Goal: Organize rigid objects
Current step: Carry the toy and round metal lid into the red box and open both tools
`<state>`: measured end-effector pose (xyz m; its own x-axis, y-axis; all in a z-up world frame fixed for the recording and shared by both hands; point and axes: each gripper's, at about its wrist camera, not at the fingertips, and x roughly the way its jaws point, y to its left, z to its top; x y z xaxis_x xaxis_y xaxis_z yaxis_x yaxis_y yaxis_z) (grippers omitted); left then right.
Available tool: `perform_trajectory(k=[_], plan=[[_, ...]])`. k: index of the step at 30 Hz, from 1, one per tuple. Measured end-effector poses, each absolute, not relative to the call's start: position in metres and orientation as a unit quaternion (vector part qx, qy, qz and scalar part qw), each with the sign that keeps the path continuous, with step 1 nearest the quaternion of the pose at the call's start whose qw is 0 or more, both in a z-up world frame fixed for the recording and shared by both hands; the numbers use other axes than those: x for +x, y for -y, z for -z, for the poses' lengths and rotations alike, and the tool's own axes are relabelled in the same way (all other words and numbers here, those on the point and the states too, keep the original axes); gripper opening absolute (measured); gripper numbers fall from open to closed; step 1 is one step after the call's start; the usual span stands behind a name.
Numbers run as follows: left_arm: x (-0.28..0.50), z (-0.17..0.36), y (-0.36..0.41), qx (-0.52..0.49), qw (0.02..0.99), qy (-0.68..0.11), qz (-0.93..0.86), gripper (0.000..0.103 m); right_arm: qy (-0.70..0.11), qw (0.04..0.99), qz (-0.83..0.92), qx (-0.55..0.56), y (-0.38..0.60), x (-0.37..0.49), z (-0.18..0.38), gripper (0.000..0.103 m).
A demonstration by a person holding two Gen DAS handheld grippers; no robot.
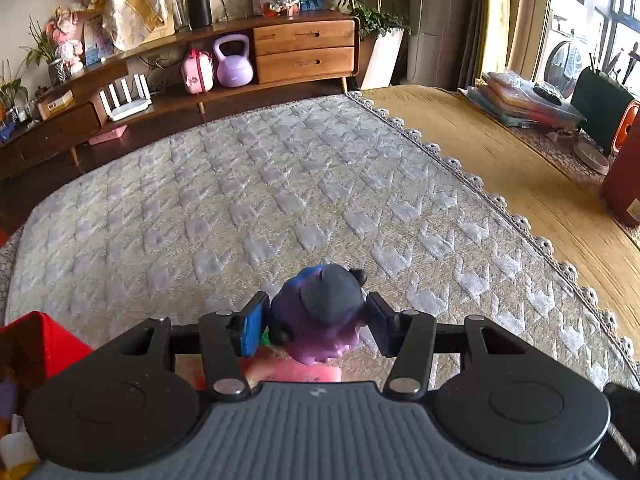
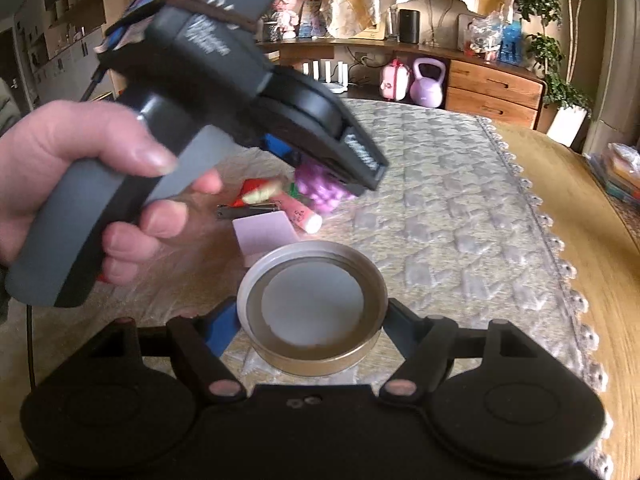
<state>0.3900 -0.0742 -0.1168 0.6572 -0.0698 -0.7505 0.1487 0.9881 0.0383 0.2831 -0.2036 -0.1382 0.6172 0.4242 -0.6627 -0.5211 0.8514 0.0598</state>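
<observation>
- The right gripper (image 2: 312, 332), black with blue pads, has its jaws clamped on either side of a round silver metal tin lid (image 2: 312, 316), which lies open side up showing a pale inner disc.
- Just beyond the lid on the grey quilted rug (image 2: 460, 208) lie a pale pink flat card (image 2: 266, 234), a pink tube with a white cap (image 2: 302, 214) and a small dark metal clip (image 2: 246, 210).
- The left gripper (image 1: 316, 326), held by a person's hand (image 2: 100, 184), has its jaws clamped on a purple and blue plastic toy figure (image 1: 320, 312) with a dark cap, above that clutter.
- A red box (image 1: 36, 344) sits at the left edge.
- Far back, a wooden sideboard (image 1: 304, 48) holds a lilac kettlebell (image 1: 234, 62).
</observation>
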Motion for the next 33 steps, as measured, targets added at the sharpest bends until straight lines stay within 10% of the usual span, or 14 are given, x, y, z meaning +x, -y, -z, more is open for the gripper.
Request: perform_trajectory(k=[33], plan=[[0.27,0.023,-0.036,-0.015,0.924,-0.381,0.027,0.052,-0.293,0.903,-0.298,-0.101,0.181,0.228,0.048,0.076]])
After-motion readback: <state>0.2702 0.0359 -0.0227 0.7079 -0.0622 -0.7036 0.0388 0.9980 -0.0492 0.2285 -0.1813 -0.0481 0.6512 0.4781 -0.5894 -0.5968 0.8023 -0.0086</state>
